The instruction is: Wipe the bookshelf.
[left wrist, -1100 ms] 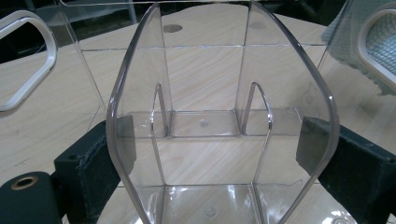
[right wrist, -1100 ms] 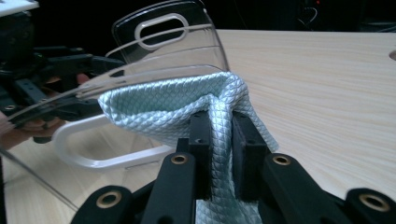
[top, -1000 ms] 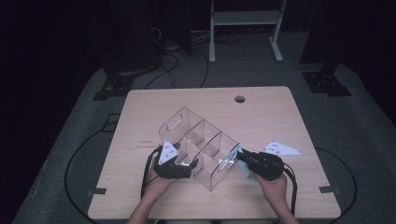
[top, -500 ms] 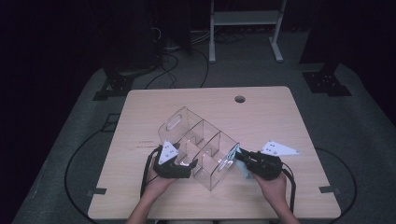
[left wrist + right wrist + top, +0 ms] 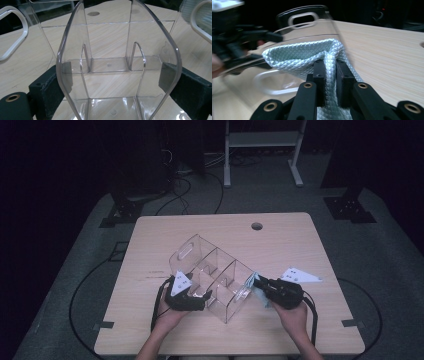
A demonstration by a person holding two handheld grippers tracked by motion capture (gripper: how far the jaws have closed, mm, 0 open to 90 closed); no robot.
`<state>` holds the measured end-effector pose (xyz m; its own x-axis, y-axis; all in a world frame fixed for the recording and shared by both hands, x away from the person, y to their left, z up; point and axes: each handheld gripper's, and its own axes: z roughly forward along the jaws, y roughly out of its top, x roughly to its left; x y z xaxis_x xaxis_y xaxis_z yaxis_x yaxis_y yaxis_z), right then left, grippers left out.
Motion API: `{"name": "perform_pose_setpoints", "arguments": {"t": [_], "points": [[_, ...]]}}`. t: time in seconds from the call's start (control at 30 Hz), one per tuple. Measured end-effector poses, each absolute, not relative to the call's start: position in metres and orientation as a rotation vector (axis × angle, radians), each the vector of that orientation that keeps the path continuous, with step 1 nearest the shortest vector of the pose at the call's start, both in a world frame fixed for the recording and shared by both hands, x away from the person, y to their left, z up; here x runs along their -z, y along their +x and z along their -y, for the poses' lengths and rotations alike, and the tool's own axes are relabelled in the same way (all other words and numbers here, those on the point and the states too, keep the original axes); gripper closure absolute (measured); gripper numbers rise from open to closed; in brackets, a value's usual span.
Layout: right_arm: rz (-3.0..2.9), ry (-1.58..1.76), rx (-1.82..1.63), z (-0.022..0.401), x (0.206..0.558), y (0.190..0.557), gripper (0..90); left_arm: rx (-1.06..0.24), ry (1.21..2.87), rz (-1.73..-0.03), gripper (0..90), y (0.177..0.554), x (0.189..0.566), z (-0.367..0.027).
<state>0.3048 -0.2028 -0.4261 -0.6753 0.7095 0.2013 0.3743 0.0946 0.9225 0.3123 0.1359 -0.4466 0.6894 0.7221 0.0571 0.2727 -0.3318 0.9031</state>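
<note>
Worktop point(image 5: 300, 245), pale wood: bare toward twelve o'clock; dark room beyond. Clear plastic divided organiser point(image 5: 215, 270) central. Left gripper point(image 5: 202, 297) fingers clamp its wall; right gripper point(image 5: 256, 281) fingers pinch pale quilted cloth point(image 5: 312, 53) at its three-o'clock end.

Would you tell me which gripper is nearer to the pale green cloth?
The right. The right gripper is shut on the cloth, pressing it to the clear organizer's end wall; the left gripper clamps the organizer's opposite side wall.
</note>
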Motion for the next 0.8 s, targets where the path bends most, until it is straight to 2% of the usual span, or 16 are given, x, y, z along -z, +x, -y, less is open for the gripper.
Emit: {"name": "perform_pose_setpoints", "arguments": {"t": [0.1, 0.33, 0.57, 0.8], "points": [[-2.069, 1.086, -1.613, 0.202, 0.426, 0.305, 79.6, -0.57, 1.91, -0.787, 7.4, 0.313, 0.446, -0.135], [-2.169, 0.923, -1.652, 0.179, 0.425, 0.281, 79.2, -0.568, 1.901, -0.791, 7.5, 0.313, 0.447, -0.137], [-2.101, 1.059, -1.638, 0.197, 0.424, 0.303, 79.4, -0.574, 1.895, -0.798, 7.4, 0.312, 0.447, -0.134], [-2.186, 0.943, -1.711, 0.173, 0.425, 0.275, 79.4, -0.568, 1.899, -0.794, 7.1, 0.314, 0.447, -0.136]]}}
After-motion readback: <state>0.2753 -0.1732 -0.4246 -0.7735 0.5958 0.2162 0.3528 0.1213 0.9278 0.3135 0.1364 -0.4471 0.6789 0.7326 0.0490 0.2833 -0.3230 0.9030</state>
